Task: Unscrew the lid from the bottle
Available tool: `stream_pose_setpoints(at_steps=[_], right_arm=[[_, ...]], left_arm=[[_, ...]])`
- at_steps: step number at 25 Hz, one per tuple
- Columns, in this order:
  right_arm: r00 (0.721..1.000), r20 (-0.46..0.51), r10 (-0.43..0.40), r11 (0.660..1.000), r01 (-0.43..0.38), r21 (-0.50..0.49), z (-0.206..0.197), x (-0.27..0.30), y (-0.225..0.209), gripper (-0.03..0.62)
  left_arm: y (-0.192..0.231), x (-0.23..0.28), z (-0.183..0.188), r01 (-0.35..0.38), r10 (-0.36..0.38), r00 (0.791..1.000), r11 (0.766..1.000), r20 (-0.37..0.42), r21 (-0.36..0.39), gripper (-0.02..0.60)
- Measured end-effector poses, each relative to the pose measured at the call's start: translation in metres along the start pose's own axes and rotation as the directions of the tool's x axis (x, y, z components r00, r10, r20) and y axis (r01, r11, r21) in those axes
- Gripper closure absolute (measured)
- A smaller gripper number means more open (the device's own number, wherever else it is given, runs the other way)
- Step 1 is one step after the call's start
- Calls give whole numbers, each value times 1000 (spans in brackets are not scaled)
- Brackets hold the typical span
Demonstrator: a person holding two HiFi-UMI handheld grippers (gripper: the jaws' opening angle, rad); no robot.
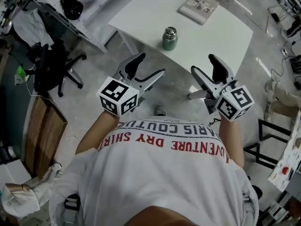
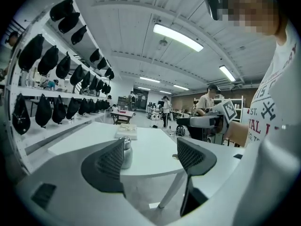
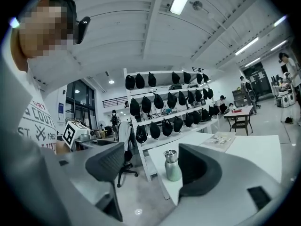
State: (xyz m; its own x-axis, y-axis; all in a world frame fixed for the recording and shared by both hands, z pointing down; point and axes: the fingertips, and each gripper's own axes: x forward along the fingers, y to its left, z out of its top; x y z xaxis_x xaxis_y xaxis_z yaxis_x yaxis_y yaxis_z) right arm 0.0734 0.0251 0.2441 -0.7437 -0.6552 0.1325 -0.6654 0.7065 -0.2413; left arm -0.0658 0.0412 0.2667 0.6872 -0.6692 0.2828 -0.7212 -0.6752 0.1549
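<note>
The bottle [image 1: 170,38] is a squat, rounded cylinder of pale green with a shiny metal lid [image 1: 170,31] sitting on top. It stands upright near the front edge of the flat white surface [image 1: 221,36], upper middle of the head view. Farther back, towards the top of the frame, lies a thin rectangular booklet [image 1: 198,7]. Below the surface, over the grey floor, both grippers are well apart from the bottle. The left gripper [image 1: 151,65] and right gripper [image 1: 202,63] each have curved dark jaws with ribbed pads spread wide, holding nothing. A black office chair [image 1: 51,65] stands at left.
</note>
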Motion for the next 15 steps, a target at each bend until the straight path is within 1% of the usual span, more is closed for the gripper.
stream_pose_setpoints(at_steps=[4,8,15], right_arm=[[999,-38,20,1000,-20,7,-6,27,-24,258],[996,-84,16,1000,-16,-3,-17,38,-41,258],[992,-125,9,999,-14,-35,-36,55,-53,258]], left_arm=[[28,35,-10,-5,7,998,1000,-66,26,229],[50,68,-26,-28,31,994,999,-107,27,229],[77,121,-53,-16,24,990,998,-137,58,225]])
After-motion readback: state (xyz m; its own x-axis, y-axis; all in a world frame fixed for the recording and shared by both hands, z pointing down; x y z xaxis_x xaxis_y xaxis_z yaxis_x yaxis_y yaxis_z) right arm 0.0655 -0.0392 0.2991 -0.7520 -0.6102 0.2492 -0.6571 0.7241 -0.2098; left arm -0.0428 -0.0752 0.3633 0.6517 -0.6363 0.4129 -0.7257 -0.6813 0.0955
